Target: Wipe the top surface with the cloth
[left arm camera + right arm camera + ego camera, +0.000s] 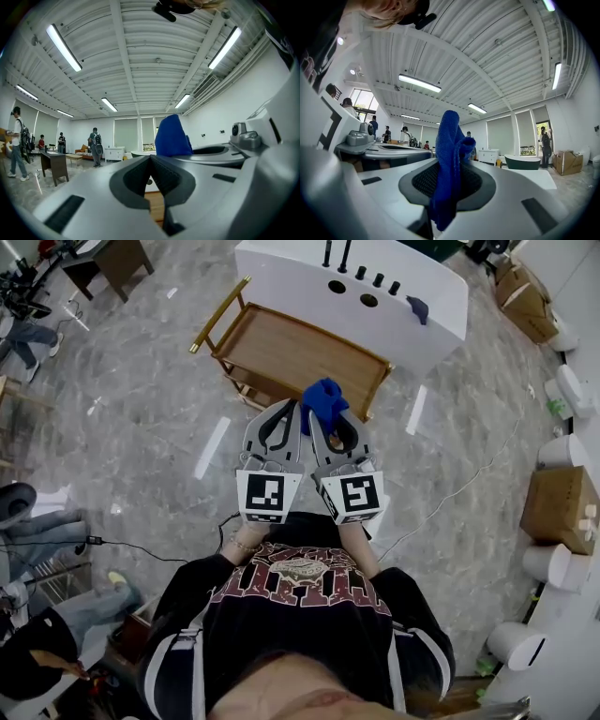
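Observation:
A blue cloth [324, 400] is bunched in the tips of my right gripper [320, 424], whose jaws are shut on it; in the right gripper view the cloth [450, 164] stands up between the jaws. My left gripper [292, 412] is held close beside the right one, shut with nothing in it, and its jaws meet in the left gripper view [151, 158], where the cloth [172, 136] shows just beyond. Both grippers are held up near my chest, pointing toward a wooden tray table [281, 348] on the floor ahead.
A white counter unit [412, 282] with holes and black knobs stands behind the wooden table, a dark blue item [418, 308] on its right part. Cardboard boxes [559, 507] and white fixtures line the right. People and a cable [112, 543] are at left.

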### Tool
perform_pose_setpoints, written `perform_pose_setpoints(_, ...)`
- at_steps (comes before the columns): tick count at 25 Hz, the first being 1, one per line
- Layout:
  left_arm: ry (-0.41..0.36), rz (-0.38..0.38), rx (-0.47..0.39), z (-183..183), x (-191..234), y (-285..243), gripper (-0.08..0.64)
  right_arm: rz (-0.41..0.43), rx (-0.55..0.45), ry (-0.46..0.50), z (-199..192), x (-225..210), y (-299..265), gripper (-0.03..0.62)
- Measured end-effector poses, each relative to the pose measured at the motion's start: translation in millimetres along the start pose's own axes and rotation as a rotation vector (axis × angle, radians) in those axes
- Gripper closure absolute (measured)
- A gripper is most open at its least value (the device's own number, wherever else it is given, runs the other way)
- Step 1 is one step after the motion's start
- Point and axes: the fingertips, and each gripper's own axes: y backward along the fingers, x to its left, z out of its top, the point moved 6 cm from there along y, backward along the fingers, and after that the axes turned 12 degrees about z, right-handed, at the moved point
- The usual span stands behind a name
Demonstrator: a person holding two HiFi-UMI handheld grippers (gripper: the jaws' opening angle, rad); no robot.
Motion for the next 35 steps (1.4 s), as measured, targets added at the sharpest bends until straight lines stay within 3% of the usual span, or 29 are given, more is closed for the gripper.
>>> perform_pose_setpoints(12,-0.002,-0.03,0.012,-13.6,76.8,-34.2,0.512,-0.04,0.019,0.001,-9.1,12.9,-80.8,0.502)
perform_pose_setpoints(20,0.02,-0.04,0.02,-19.7,102.3,-47.8,0.512,-0.057,0.058,0.0,-13.4,15.9,-109.5,0.502)
perform_pose_setpoints(35,0.023,0.005,0.035,-29.0,131.7,-160.4,0.512,0.001,0.064,-0.007,-22.1,-64.8,-200.7,0.502)
